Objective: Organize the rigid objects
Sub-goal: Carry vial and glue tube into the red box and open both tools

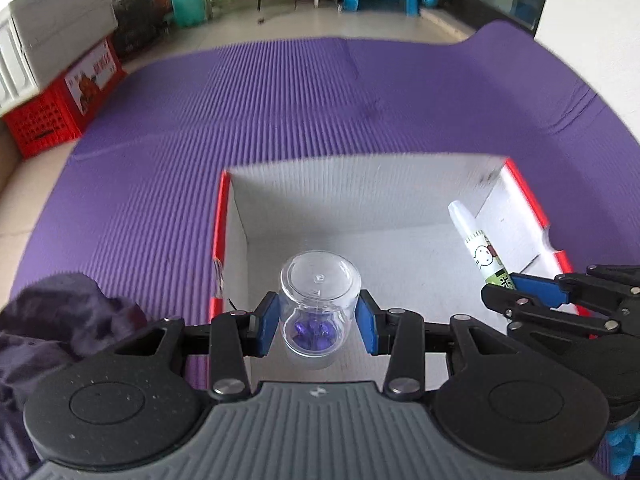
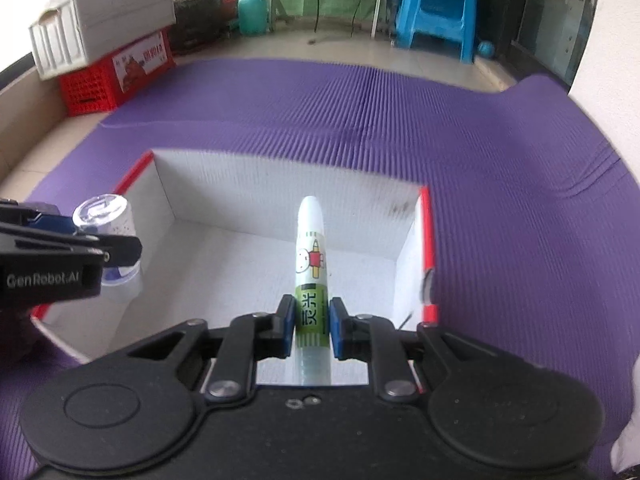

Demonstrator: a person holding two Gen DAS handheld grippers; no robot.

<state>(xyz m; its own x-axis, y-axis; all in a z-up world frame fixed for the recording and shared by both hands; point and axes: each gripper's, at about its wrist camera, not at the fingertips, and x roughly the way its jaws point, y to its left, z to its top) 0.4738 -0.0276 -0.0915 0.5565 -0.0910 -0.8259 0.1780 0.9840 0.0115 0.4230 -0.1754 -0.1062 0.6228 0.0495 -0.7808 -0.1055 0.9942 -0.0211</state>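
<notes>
My left gripper is shut on a clear plastic hourglass with purple beads in its lower bulb, held over the near left part of an open white box with red edges. My right gripper is shut on a white and green glue stick, which points forward over the same box. The right gripper and the glue stick show at the right of the left wrist view. The left gripper and the hourglass show at the left of the right wrist view.
The box sits on a ribbed purple mat. A dark cloth lies left of the box. A red crate with a white bin on it stands at the far left. A blue stool and a teal bottle stand beyond the mat.
</notes>
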